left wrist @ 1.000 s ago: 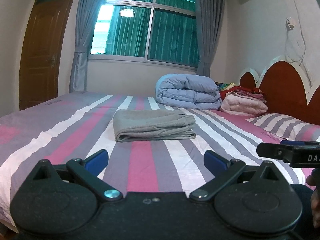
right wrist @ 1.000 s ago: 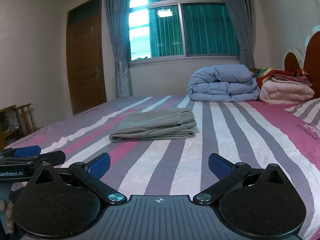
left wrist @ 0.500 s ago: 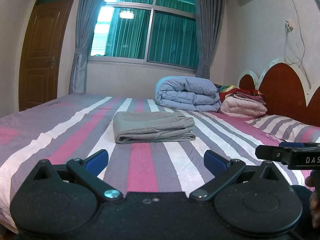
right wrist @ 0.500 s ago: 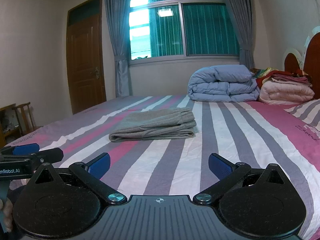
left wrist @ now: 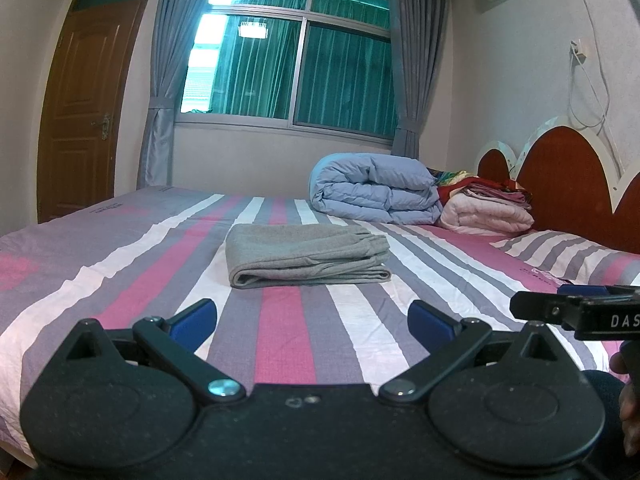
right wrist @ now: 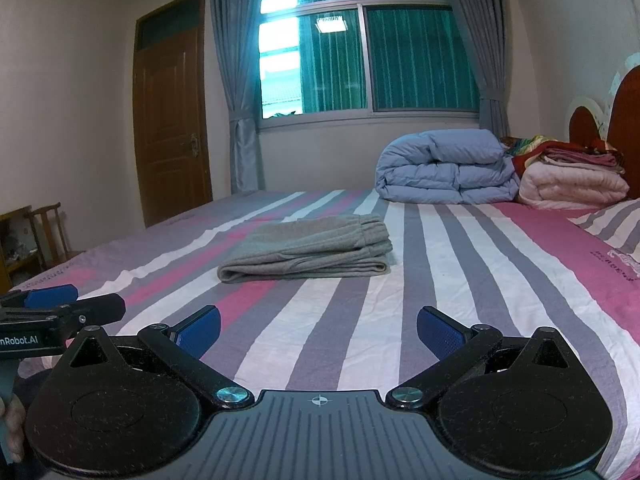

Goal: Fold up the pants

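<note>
The grey pants (left wrist: pixel 306 254) lie folded in a flat rectangular stack in the middle of the striped bed (left wrist: pixel 132 280); they also show in the right wrist view (right wrist: pixel 316 250). My left gripper (left wrist: pixel 312 322) is open and empty, held back near the bed's front edge, well short of the pants. My right gripper (right wrist: pixel 318 330) is open and empty too, level with the left one. Each gripper shows at the edge of the other's view: the right gripper (left wrist: pixel 576 312) and the left gripper (right wrist: pixel 60 310).
A folded blue duvet (left wrist: pixel 376 190) and a pile of pink and red blankets (left wrist: pixel 488 208) sit at the far side by the red headboard (left wrist: pixel 568 176). A striped pillow (left wrist: pixel 572 254) lies at right. A wooden door (right wrist: pixel 172 120) and chair (right wrist: pixel 44 228) stand left.
Both grippers have drawn back and dropped a little, so the bed looks flatter. The pants have not moved and both grippers stay open.
</note>
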Motion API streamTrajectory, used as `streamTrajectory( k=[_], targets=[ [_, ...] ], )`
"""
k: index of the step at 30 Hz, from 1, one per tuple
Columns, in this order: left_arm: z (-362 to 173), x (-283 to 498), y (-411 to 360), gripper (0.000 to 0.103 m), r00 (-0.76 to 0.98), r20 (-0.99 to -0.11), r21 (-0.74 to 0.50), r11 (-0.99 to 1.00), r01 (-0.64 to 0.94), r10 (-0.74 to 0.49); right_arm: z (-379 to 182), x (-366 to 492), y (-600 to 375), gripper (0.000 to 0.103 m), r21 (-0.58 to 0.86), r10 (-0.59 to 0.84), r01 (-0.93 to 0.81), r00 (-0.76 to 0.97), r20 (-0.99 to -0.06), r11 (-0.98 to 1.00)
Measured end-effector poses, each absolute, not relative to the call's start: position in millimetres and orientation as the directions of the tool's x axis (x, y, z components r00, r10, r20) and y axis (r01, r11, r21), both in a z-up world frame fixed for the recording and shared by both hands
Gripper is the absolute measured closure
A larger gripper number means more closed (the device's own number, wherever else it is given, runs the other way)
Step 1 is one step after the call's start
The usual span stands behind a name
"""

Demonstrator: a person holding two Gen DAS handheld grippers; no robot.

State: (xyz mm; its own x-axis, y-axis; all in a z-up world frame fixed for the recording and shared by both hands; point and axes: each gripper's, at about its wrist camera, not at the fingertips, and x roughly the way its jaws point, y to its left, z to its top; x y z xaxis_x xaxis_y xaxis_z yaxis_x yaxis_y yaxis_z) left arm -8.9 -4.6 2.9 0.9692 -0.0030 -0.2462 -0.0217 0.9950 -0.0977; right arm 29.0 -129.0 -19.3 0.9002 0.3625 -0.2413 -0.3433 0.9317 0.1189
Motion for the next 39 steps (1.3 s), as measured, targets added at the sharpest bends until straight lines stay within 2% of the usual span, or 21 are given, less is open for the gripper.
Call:
streamTrajectory(
  k=[33,39],
  targets=[
    [5.8,-12.9,-7.1,0.007,0.975,-0.224,-0.094,0.995,-0.015,-0.006,-19.5,30.1,-130.2,0.0,0.114,0.364,-0.347,0.899,-0.243,0.931],
    [7.7,-14.0,-9.1,0.014,0.978,-0.207,-0.076,0.997,-0.005,-0.011,-19.7,32.0,-133.3,0.0,0.108,0.37,-0.354,0.897,-0.242,0.929]
  ],
)
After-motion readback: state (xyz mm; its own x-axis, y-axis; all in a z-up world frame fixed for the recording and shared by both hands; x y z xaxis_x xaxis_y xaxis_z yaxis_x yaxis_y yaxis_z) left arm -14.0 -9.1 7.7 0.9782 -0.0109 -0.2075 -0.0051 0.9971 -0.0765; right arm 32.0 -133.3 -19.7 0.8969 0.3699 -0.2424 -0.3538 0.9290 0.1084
